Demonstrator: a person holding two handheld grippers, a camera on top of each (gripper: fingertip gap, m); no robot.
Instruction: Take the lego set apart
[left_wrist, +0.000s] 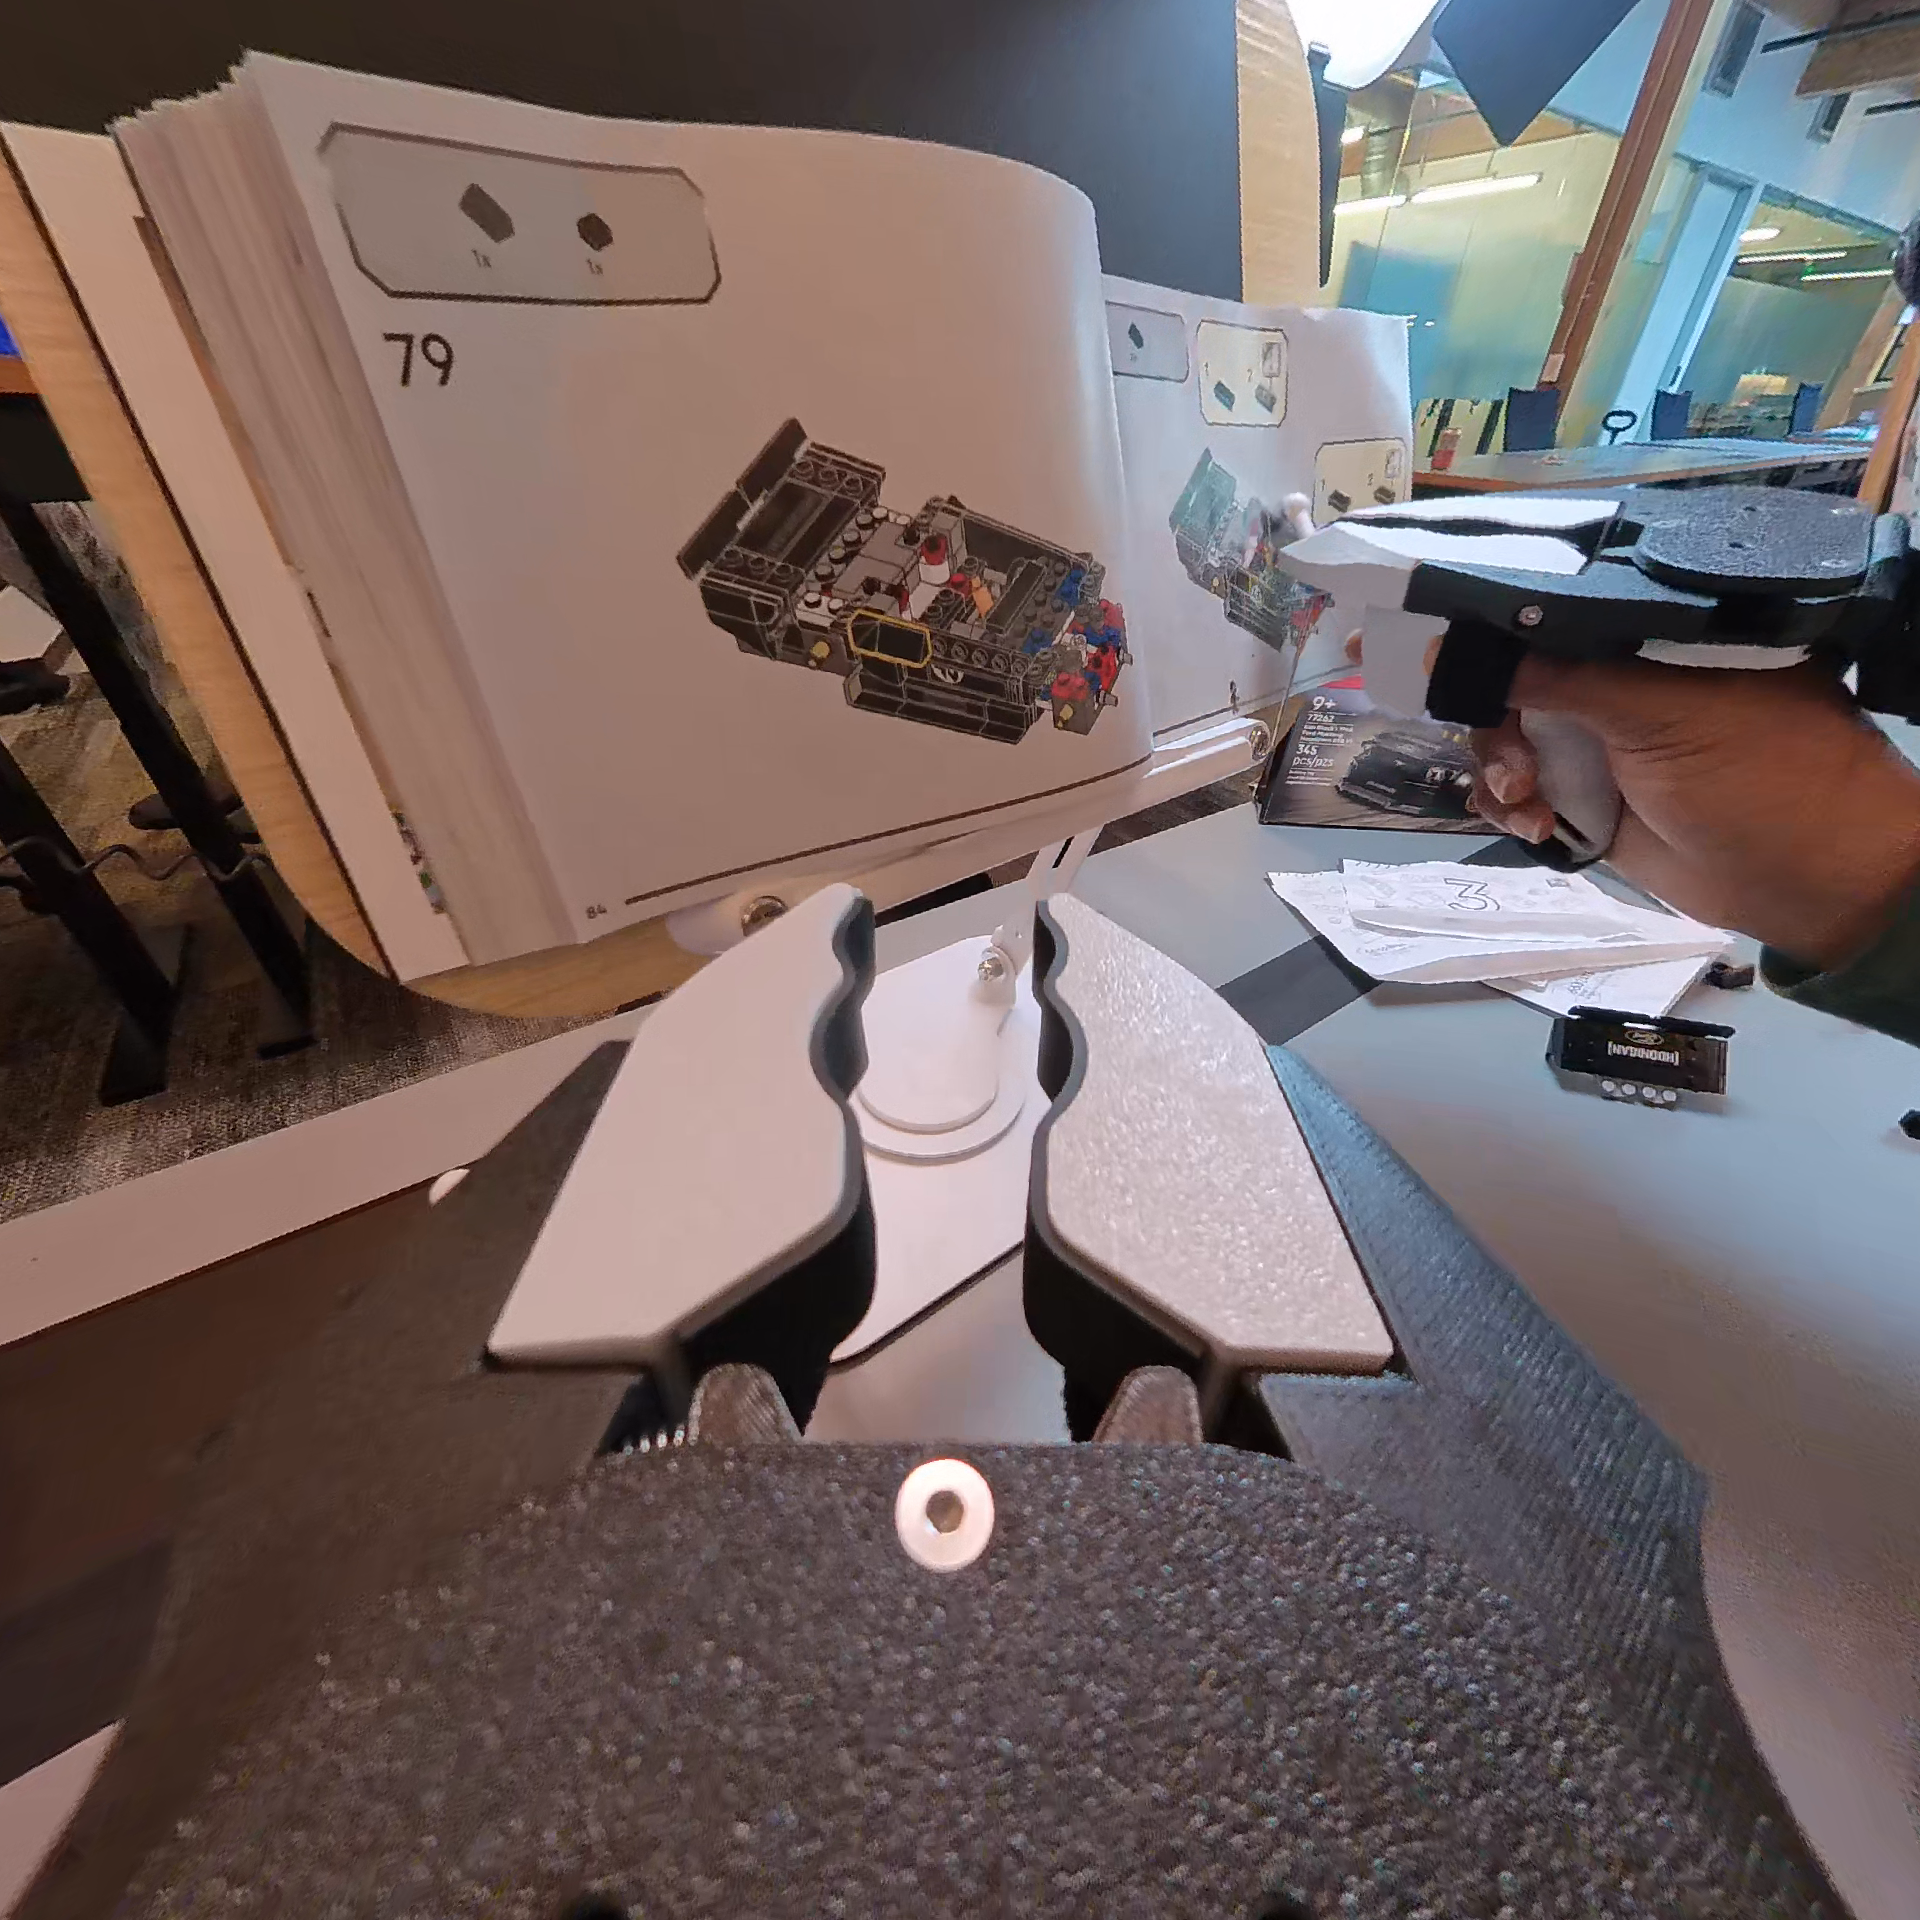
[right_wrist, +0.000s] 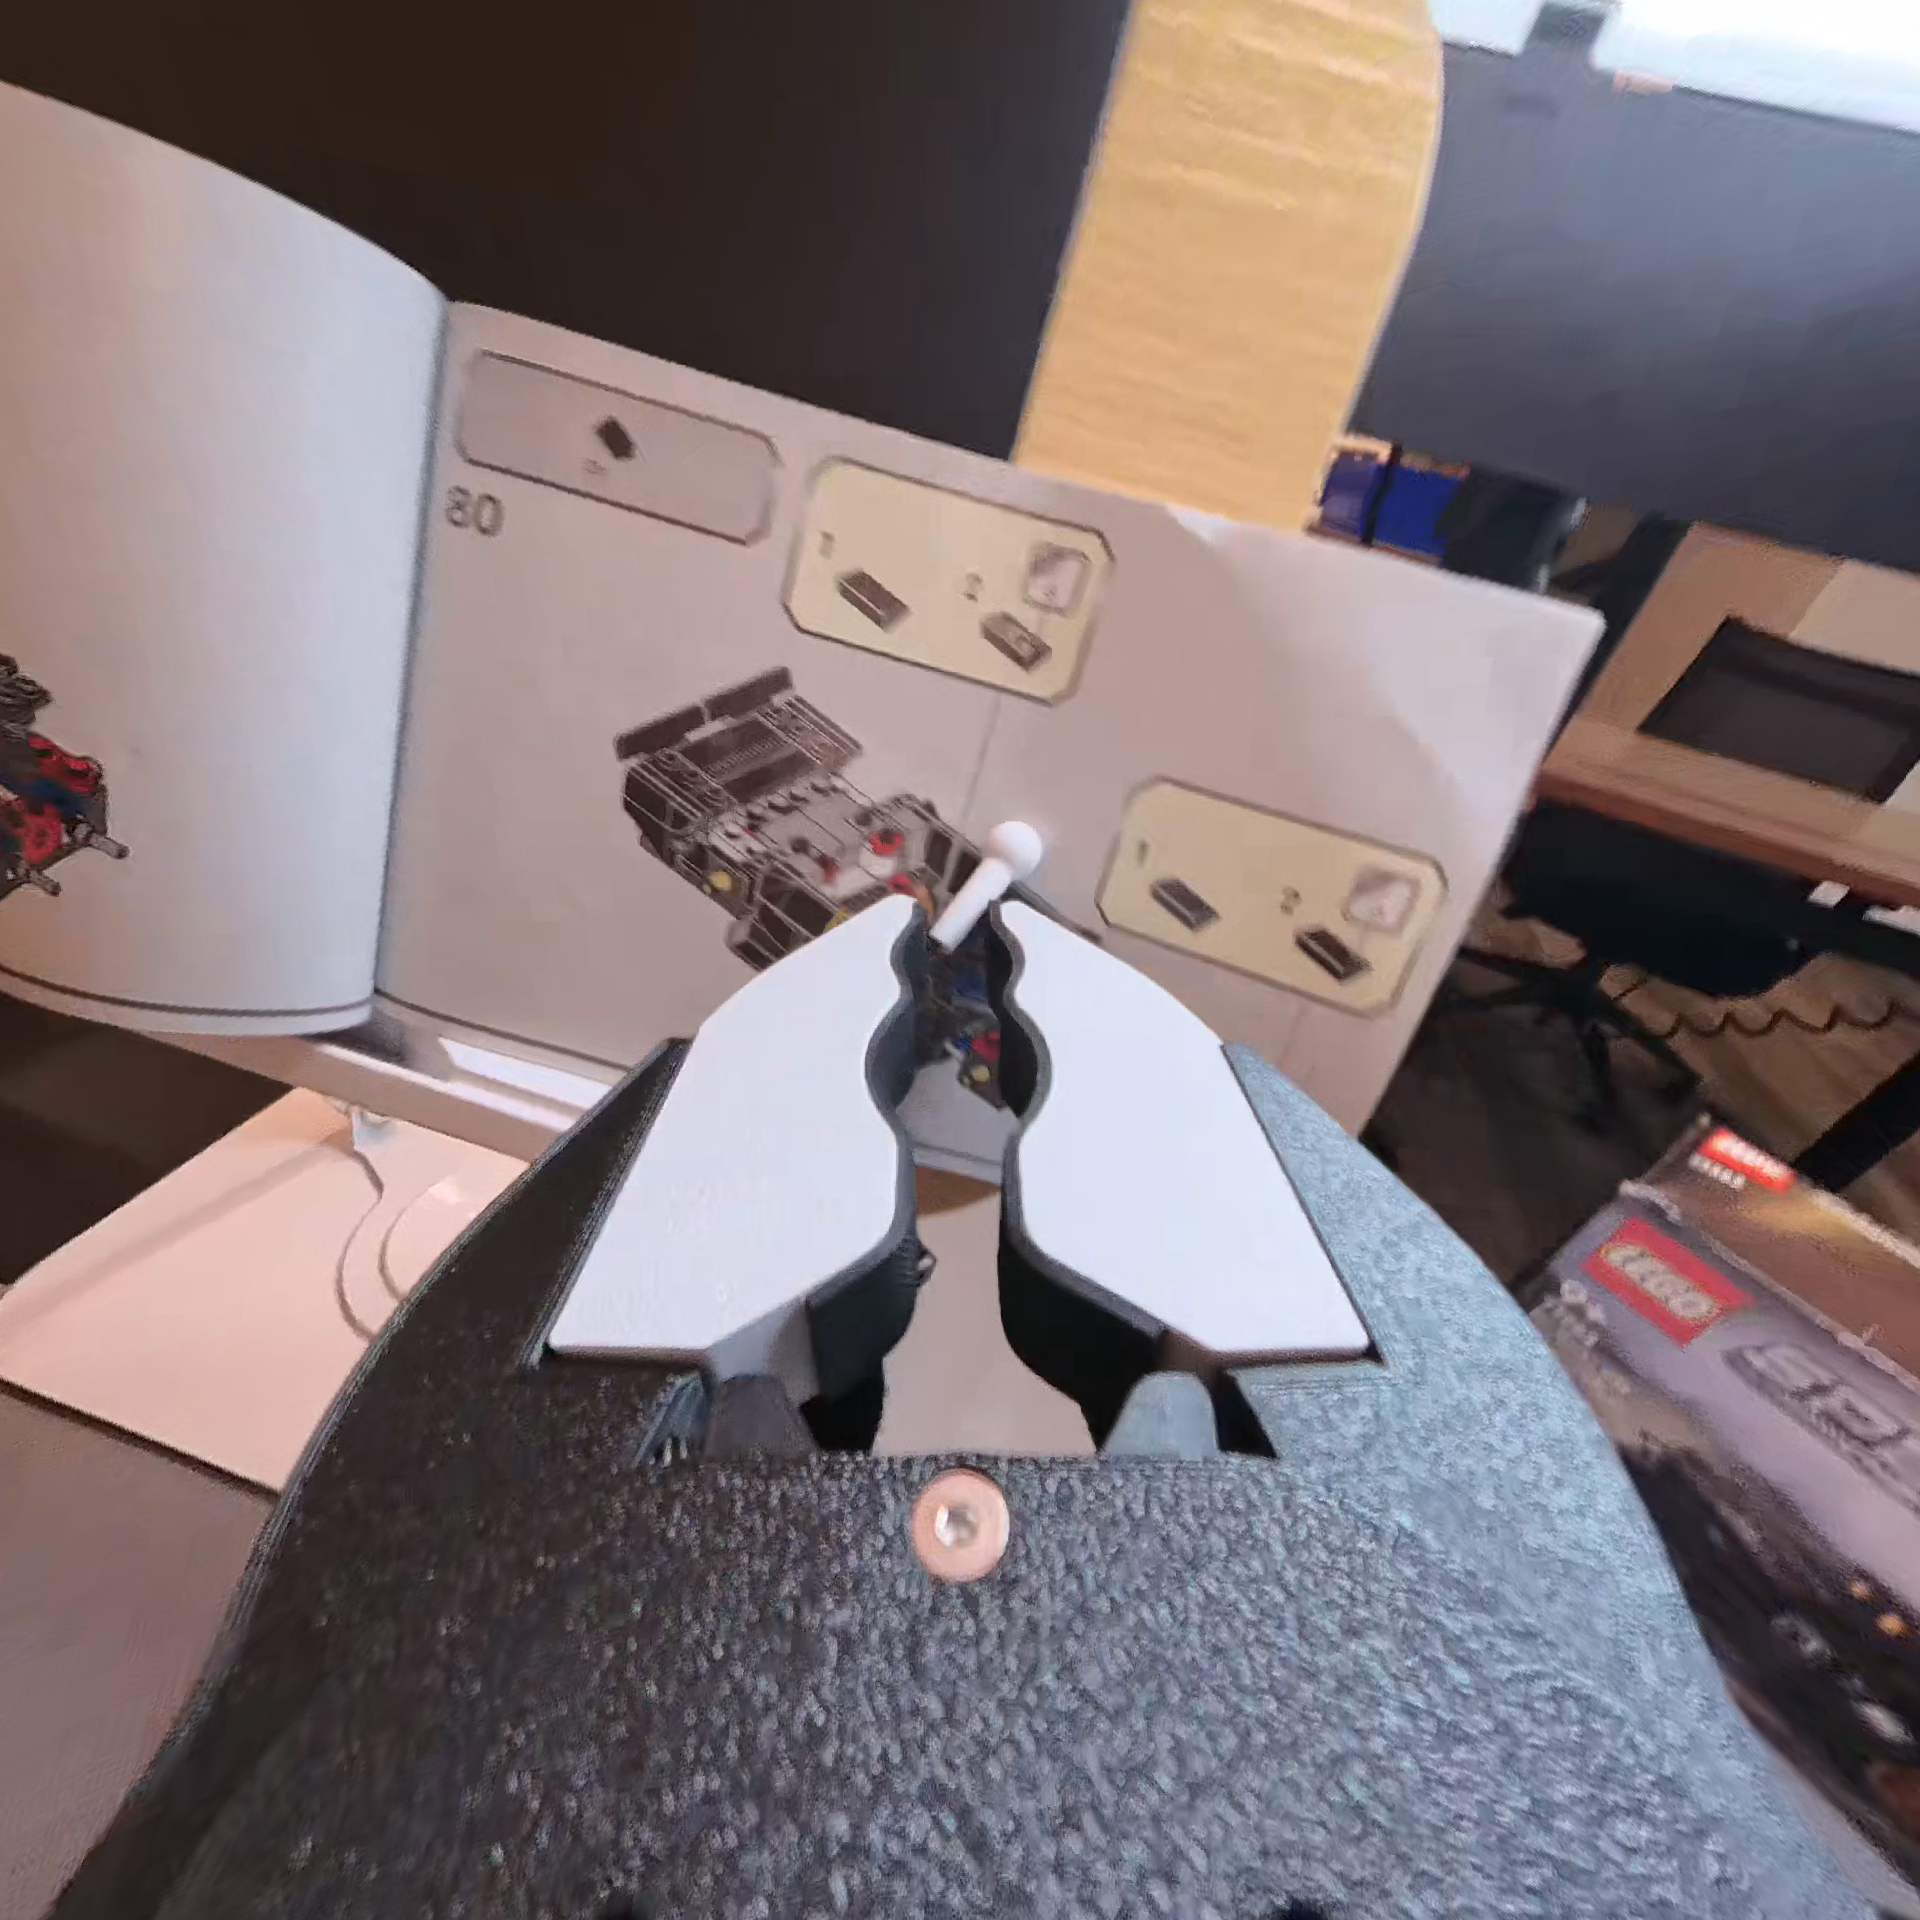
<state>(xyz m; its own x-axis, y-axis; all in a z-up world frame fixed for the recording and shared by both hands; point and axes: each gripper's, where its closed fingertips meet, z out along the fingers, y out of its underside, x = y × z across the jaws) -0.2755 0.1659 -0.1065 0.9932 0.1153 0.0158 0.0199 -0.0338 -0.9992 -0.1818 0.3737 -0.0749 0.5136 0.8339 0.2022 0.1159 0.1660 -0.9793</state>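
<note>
The right gripper (right_wrist: 956, 914) holds a small white ball-ended pin (right_wrist: 987, 878) clamped at its jaw tips, raised before the open instruction booklet (left_wrist: 727, 582) on its white stand (left_wrist: 935, 1049). The left gripper (left_wrist: 945, 925) hangs empty, jaws parted. A black lego piece (left_wrist: 1642, 1055) lies on the grey worktop (left_wrist: 1558, 1299), far right.

An open-plan office. In the left wrist view, glass-walled rooms (left_wrist: 1714, 239) under strip ceiling lights fill the 1 to 2 o'clock area, with a long wooden table (left_wrist: 1621, 462) and dark chairs in front of them. In the right wrist view, a wooden desk (right_wrist: 1725, 821) carrying a dark monitor (right_wrist: 1787, 717) stands at 3 o'clock, an office chair (right_wrist: 1590, 935) just below it.
</note>
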